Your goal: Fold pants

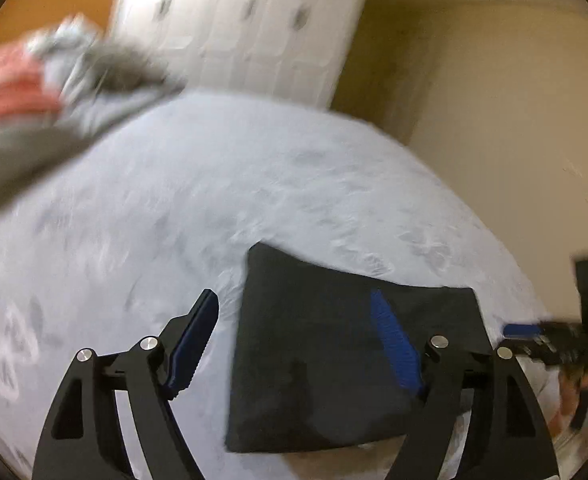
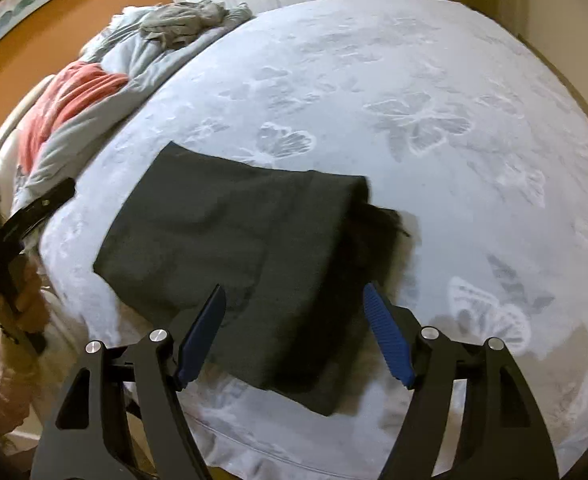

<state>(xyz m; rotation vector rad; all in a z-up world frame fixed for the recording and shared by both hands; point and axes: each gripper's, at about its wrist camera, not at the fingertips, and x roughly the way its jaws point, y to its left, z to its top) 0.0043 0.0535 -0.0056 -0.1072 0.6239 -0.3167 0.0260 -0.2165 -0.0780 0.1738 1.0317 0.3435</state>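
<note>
Two pairs of tongs, both spread wide and pinching nothing. From the left wrist, my left tongs [image 1: 294,340] hang over the pants [image 1: 334,360], which lie as a compact dark rectangle on the bed [image 1: 254,184] near its close edge; I judge the fold is essentially finished, which would be why I hold off the cloth rather than gripping it. This view is blurred, so the heap of bedding [image 1: 54,88] at the far side is only a smear, and my right tongs [image 1: 534,334] show at the frame's right edge. From the right wrist, my right tongs [image 2: 294,328] hover above the near end of the pants [image 2: 222,240], fingers either side of the cloth without touching it. A darker ruffled bit pokes out at the right side, perhaps needing tucking. My left tongs [image 2: 42,204] sit off to the left, beside the bed's edge
</note>
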